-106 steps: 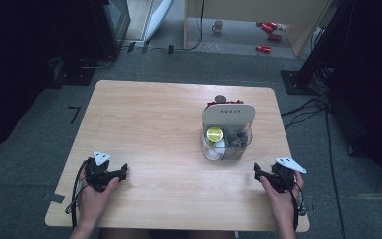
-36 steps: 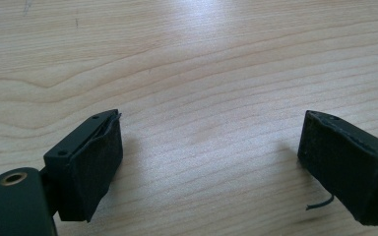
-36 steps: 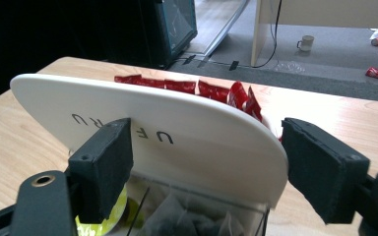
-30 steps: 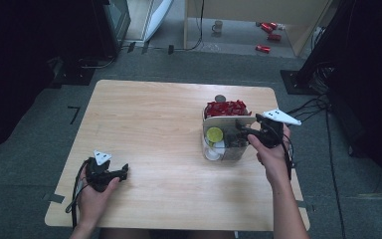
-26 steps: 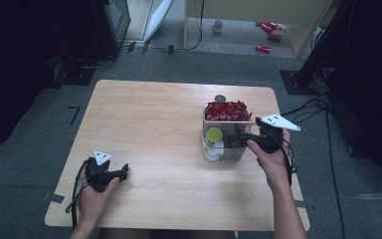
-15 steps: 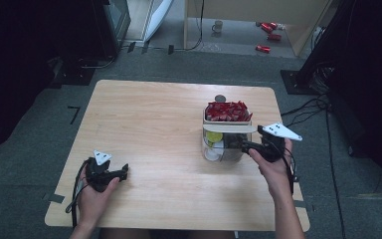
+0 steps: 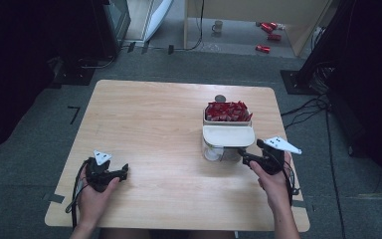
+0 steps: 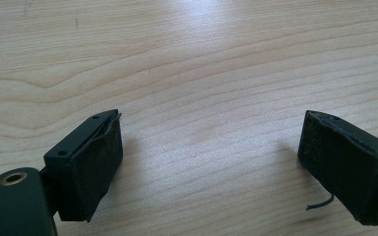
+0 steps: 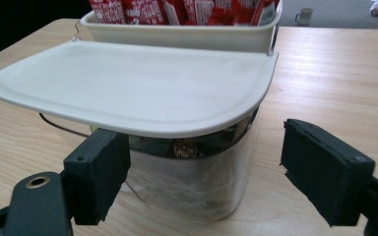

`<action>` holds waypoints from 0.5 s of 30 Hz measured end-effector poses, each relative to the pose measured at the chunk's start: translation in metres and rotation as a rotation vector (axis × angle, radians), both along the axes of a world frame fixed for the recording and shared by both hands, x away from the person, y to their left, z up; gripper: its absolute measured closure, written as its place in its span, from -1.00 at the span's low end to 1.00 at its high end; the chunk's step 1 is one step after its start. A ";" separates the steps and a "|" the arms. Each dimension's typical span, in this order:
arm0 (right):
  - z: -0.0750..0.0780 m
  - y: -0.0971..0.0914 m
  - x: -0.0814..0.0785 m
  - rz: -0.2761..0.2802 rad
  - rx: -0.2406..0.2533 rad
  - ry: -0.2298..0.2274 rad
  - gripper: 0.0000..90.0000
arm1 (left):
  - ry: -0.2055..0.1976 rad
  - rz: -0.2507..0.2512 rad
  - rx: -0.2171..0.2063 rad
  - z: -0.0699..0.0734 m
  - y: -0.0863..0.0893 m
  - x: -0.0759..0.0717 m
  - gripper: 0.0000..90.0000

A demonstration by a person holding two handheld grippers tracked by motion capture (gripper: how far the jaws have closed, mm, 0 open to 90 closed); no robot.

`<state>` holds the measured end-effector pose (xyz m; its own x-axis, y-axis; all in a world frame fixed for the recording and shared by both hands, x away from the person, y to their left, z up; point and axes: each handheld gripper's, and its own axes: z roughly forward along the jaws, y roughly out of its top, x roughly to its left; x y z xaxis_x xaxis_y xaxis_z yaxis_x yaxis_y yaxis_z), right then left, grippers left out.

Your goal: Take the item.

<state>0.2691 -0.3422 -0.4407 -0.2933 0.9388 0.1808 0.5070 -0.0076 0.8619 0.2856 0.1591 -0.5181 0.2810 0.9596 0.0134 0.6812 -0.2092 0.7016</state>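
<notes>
Right of centre on the wooden table (image 7: 149, 124) we have a clear plastic container (image 9: 197, 182), and its cream lid (image 9: 133, 88) lies flat across the near half, overhanging the wall toward us. The far half is uncovered, and red sachets (image 7: 227, 110) stand packed in a cream tray section there. We judge the lid is parked like that to leave the sachets reachable while the near compartment is covered; dark packets show through the clear wall beneath it, too blurred to name.

Our right gripper (image 7: 247, 158) sits just beside the container's near right corner, jaws spread wide and holding nothing; in the right gripper view the clear wall and the lid's lip lie between them, though we cannot tell whether either pad touches. That looks like a line-up on the lid edge or the wall.

Our left gripper (image 7: 122, 172) rests well apart at the near left, also gaping and empty over bare wood (image 8: 202, 98).

Further out, a small round grey object (image 7: 220, 98) lies just beyond the container. On the floor past the table we spot a mug (image 7: 218, 25) and loose red packets (image 7: 268, 35). Nothing blocks the approach to the container.
</notes>
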 end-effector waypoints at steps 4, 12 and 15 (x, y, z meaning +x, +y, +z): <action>-0.008 -0.001 -0.003 -0.002 -0.001 0.015 -0.57 | 0.000 0.000 -0.001 0.000 0.000 0.000 -0.77; -0.014 -0.007 -0.010 -0.017 -0.005 0.031 -0.57 | -0.001 0.001 -0.001 0.000 0.000 0.000 -0.77; -0.016 -0.010 -0.012 -0.025 -0.023 0.038 -0.57 | -0.001 0.001 -0.001 0.000 0.000 0.000 -0.77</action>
